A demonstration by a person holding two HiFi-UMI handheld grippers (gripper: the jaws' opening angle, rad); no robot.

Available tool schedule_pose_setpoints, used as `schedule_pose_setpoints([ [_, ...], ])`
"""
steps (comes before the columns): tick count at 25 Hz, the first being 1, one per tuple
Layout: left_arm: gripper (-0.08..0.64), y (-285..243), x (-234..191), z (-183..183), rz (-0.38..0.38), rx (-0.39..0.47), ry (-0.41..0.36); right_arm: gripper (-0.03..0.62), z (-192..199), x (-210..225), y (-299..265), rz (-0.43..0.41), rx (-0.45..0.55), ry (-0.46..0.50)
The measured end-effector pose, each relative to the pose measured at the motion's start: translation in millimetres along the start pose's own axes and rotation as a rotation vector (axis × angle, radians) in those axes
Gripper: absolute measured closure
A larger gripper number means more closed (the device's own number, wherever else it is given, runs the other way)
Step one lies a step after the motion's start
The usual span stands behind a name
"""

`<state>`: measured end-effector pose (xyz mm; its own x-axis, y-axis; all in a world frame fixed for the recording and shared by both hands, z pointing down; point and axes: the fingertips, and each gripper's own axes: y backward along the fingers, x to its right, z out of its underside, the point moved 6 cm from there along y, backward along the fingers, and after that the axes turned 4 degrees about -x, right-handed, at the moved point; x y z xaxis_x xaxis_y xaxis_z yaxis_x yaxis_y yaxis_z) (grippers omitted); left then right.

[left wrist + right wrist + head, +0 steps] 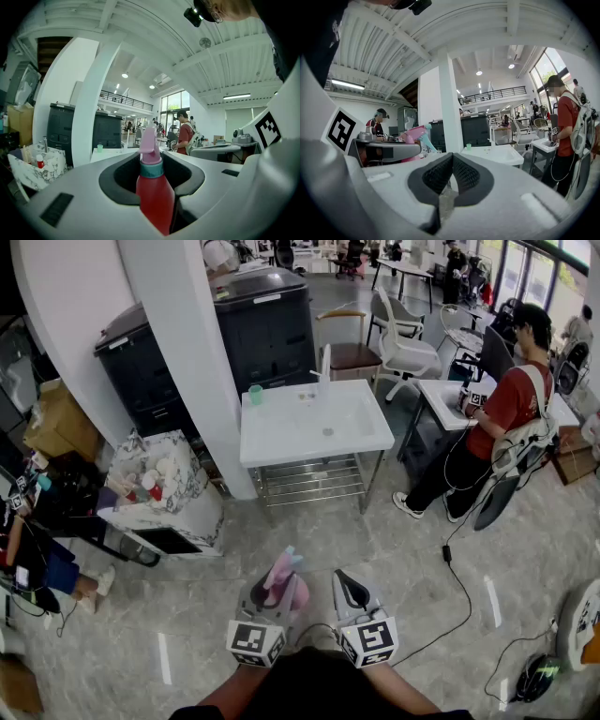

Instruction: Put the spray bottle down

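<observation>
A spray bottle [153, 197] with a red body, teal collar and pink trigger head stands upright between the jaws of my left gripper [152, 176], which is shut on its body. In the head view, the left gripper [272, 594] holds the bottle [283, 576] over the floor, low in the picture. My right gripper [349, 585] is just to its right with nothing in it. In the right gripper view, the right gripper [451, 165] has its pads touching, and the pink bottle head [415, 134] shows to the left.
A white sink table [281, 442] with a faucet [325, 362] and a green cup [255, 393] stands ahead across the tiled floor. Beside it are a white pillar [187, 352], black cabinets [267, 324] and a marble-patterned box [173, 488]. A person in red [506, 409] stands right; a cable [461, 589] crosses the floor.
</observation>
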<state>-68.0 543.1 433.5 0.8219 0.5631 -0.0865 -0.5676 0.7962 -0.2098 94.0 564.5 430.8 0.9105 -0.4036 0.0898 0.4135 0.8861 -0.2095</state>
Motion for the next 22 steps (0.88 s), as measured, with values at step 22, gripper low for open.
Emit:
schedule_pose_setpoints([
  [22,0.402,-97.4,-85.5,2.5,0.005,0.006,0.011,0.594,4.8,57.8,-107.7,0.041,-0.041,-0.028],
])
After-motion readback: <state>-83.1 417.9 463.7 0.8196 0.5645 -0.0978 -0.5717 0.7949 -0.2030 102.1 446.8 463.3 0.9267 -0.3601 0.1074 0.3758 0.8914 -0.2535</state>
